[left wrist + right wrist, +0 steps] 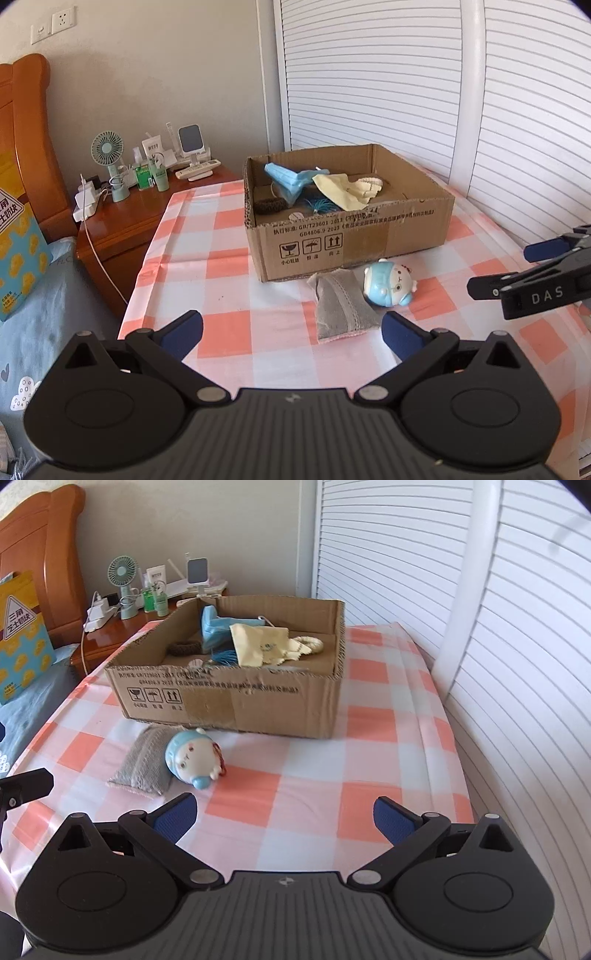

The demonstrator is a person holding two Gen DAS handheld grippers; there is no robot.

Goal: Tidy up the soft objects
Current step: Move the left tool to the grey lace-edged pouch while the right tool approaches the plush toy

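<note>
An open cardboard box stands on the checked cloth and holds a blue soft piece, a pale yellow cloth, a dark ring and a blue tassel. In front of the box lie a grey padded cloth and a blue-and-white plush toy, touching each other. My left gripper is open and empty, just short of the grey cloth. My right gripper is open and empty, to the right of the toy; it shows at the right edge of the left wrist view.
A wooden nightstand at the back left carries a small fan, bottles, a charger and a cable. A wooden headboard and a yellow-blue bag stand at left. White slatted doors close off the right side.
</note>
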